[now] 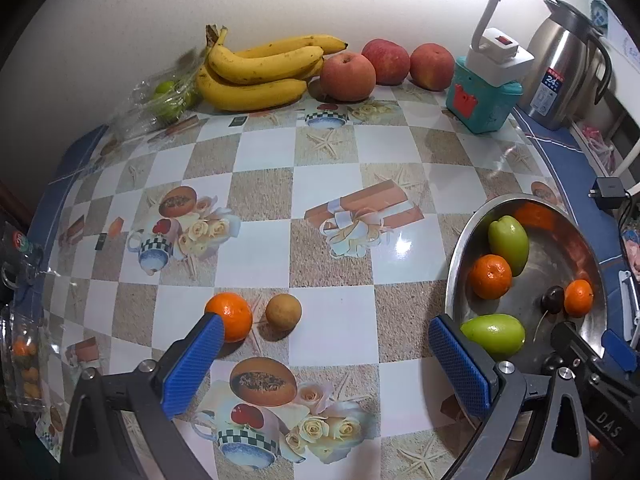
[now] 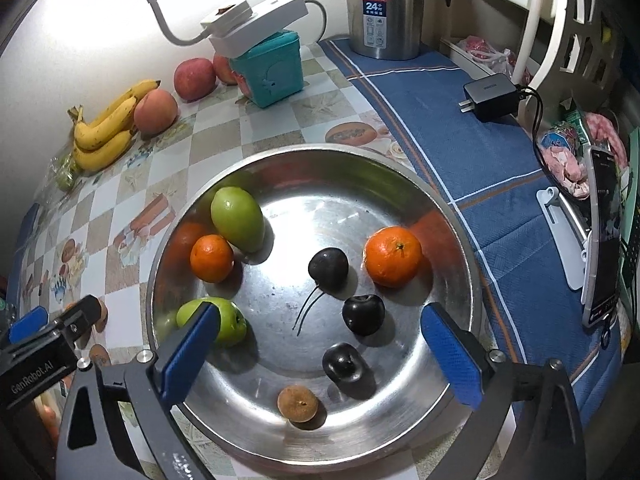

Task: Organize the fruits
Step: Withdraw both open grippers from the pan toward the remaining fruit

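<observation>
A steel bowl (image 2: 400, 172) holds two green fruits (image 2: 238, 218), two mandarins (image 2: 394, 256), three dark cherries (image 2: 363, 314) and a brown longan (image 2: 298, 403). My right gripper (image 2: 320, 344) is open and empty, hovering over the bowl. In the left wrist view a mandarin (image 1: 234, 316) and a brown longan (image 1: 283, 311) lie on the checked tablecloth. My left gripper (image 1: 324, 354) is open and empty just in front of them, its left finger beside the mandarin. The bowl (image 1: 456, 264) is at its right.
Bananas (image 1: 260, 68), three apples (image 1: 348, 76) and bagged green fruit (image 1: 168, 96) lie along the back wall. A teal box (image 1: 480, 100) with a white lamp base, a steel thermos (image 1: 560, 72), a charger (image 2: 492, 96) and a phone on a stand (image 2: 604, 236) are to the right.
</observation>
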Available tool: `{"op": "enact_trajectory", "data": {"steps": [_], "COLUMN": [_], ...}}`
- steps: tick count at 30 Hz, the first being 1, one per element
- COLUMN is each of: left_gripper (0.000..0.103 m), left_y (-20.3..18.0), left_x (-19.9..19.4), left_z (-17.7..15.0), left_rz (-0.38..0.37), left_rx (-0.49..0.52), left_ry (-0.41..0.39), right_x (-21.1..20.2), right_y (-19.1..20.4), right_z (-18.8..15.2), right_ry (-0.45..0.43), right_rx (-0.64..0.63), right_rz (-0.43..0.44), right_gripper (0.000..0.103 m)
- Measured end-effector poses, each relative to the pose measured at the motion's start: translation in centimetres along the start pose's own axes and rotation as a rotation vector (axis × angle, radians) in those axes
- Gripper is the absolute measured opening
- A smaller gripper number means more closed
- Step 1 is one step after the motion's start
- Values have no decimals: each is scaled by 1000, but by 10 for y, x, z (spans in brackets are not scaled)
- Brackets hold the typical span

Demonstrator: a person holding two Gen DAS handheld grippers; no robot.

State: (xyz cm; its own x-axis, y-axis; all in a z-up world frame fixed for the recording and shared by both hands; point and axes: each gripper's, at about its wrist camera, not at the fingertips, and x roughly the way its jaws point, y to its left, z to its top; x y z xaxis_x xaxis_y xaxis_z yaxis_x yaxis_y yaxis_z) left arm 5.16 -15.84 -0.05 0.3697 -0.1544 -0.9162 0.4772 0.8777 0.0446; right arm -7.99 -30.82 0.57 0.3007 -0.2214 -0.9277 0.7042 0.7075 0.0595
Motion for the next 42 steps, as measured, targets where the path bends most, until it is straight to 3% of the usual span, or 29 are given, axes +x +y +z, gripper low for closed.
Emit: {"op": "enact_trajectory", "data": {"steps": [25, 35, 42], "left_gripper": [103, 103, 103], "left_y": [16, 60, 100], "left_x": [0, -4, -5], "left_z": [2, 5, 9], "left_rz": [-49, -27, 10], "left_rx": [-16, -104, -180], "left_ry": [21, 4, -11], "right_x": [1, 3, -7], "right_y": [-1, 9, 32], "right_z": [-3, -6, -3], "right_ry": [-4, -8, -37], "right_rx": [21, 35, 32], "right_rz": [-11, 21, 110], "right_gripper": [101, 101, 101]}}
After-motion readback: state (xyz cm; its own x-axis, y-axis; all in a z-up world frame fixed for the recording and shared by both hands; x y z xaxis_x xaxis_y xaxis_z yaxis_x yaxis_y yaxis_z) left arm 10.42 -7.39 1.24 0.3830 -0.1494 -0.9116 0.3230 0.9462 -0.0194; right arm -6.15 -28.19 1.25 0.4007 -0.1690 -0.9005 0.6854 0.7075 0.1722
